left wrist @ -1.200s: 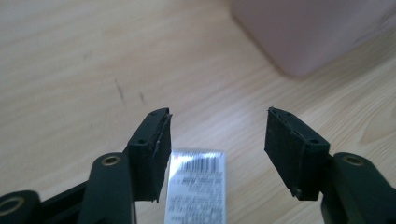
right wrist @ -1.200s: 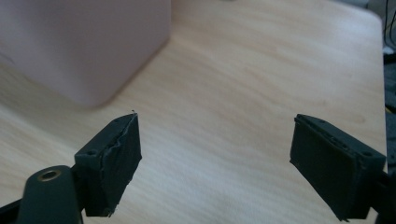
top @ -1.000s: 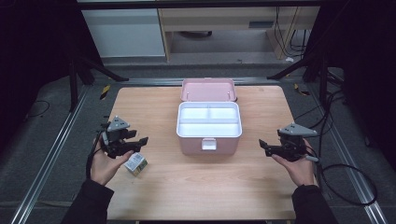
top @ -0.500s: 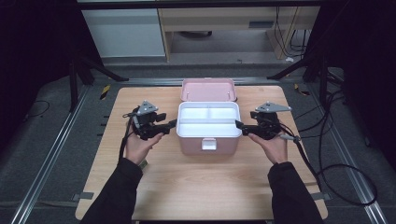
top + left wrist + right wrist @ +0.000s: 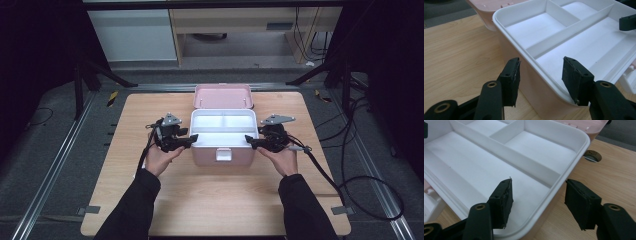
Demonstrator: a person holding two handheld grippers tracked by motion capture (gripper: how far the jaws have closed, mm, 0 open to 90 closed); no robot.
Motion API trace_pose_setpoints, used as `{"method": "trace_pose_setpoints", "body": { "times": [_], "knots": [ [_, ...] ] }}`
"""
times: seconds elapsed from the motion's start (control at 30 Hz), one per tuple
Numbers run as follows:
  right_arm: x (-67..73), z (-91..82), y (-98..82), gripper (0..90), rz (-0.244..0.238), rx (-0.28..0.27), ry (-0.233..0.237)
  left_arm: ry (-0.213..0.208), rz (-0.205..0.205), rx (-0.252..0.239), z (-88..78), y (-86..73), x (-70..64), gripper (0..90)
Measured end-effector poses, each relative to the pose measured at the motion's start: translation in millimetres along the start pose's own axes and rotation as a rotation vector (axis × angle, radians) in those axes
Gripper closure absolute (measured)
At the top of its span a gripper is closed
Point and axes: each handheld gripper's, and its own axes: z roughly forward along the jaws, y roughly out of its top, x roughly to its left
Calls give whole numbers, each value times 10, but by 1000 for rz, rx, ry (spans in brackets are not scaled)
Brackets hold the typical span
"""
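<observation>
Symmetry governs this moment: the white tray (image 5: 224, 131) sits in the pink box (image 5: 223, 156) at the middle of the table (image 5: 225, 200), its long axis running left to right, and each short end has its own gripper at it. The left gripper (image 5: 189, 140) straddles the tray's left rim, one jaw outside against the pink wall and the other over the white floor, as the left gripper view shows (image 5: 539, 75); the right gripper (image 5: 251, 142) mirrors it on the right rim (image 5: 537, 200). Both pairs of jaws have just been closing and now stand half-wide, the rim between them, though the pads look not quite to press on it, which is hard to be sure of from these angles. Neither hand is nearer than the other; the tray lies inward from each. The hinged lid (image 5: 223, 96) lies open behind, clear of any lift straight upward
</observation>
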Motion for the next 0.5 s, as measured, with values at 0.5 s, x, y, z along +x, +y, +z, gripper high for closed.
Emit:
{"method": "trace_pose_setpoints", "body": {
  "times": [0.5],
  "knots": [
    [148,-64,-68,466,26,-15,6,4,44,17,-145,-76,-57,526]
  ]
}}
